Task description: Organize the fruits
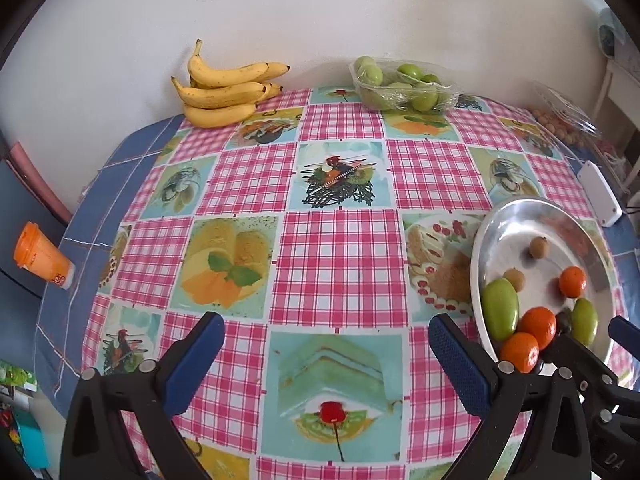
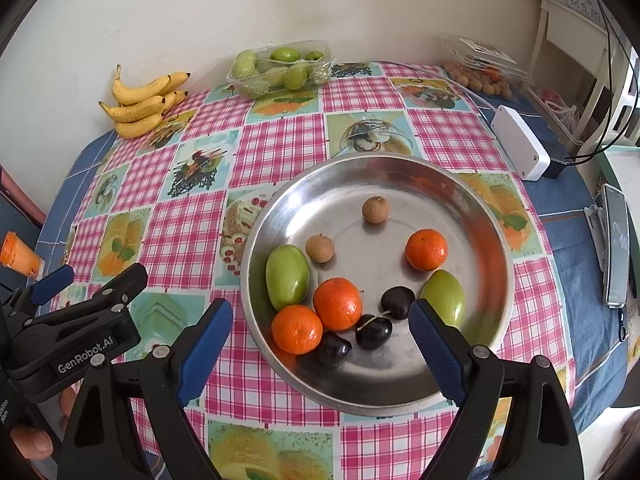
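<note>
A steel bowl (image 2: 472, 216) on the checked tablecloth holds three oranges (image 2: 337, 303), two green fruits (image 2: 286, 276), two small brown fruits (image 2: 375, 209) and three dark plums (image 2: 373, 332). My right gripper (image 2: 320, 344) is open and empty, its jaws over the bowl's near part. My left gripper (image 1: 324, 364) is open and empty above the cloth, left of the bowl (image 1: 516, 220). It also shows at the left edge of the right wrist view (image 2: 80, 320). A banana bunch (image 1: 224, 88) and a wrapped tray of green fruits (image 1: 400, 84) lie at the back by the wall.
A clear box of small brown fruits (image 2: 480, 72) sits at the back right. A white adapter box (image 2: 520, 148) with a cable and a phone on a stand (image 2: 616, 244) lie right of the bowl. An orange-lidded bottle (image 1: 42, 256) lies off the table's left edge.
</note>
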### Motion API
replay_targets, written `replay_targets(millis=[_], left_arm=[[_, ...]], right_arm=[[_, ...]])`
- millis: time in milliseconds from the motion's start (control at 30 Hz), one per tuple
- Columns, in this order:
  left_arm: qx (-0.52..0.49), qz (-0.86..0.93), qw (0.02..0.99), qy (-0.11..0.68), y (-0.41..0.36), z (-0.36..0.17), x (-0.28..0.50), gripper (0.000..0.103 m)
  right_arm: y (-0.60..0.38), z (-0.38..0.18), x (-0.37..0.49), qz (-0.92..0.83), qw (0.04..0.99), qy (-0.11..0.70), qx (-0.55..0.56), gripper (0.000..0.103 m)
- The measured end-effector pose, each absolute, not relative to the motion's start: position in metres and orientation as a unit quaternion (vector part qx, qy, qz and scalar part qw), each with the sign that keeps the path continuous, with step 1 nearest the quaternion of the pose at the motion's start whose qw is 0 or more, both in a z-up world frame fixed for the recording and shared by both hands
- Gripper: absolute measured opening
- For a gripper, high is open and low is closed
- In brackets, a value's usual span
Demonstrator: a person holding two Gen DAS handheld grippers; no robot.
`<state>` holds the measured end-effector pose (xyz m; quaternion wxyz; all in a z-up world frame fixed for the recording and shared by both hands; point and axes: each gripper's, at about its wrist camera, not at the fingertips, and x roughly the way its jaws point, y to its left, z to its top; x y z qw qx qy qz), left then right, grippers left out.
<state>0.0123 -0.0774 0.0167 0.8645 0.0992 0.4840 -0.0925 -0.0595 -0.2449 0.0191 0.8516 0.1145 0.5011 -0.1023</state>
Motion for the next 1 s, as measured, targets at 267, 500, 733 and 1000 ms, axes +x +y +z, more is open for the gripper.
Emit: replay_targets(millis=[267,500,733,1000], left_arm=[[0.109,-0.106,0.858,0.49,-0.068,0.02,-0.005,0.103],[0.113,-0.1,0.854,0.497,-0.056,0.02,-0.016,0.103],[0.09,-0.105,0.852,0.505,-0.037,0.02,-0.021,0.103],[0.069,-0.101,0.851,0.511,-0.021,0.019,-0.026,0.103]], right_arm=[[-0.234,0.019,-0.072,-0.104,0.851,0.505,0.099,0.09],[-0.229,0.019,-0.08,-0.105,0.852,0.505,0.093,0.09],[-0.229,0.018,-0.085,-0.11,0.849,0.507,0.096,0.09],[-0.229,0.017,-0.088,-0.115,0.846,0.511,0.098,0.09]])
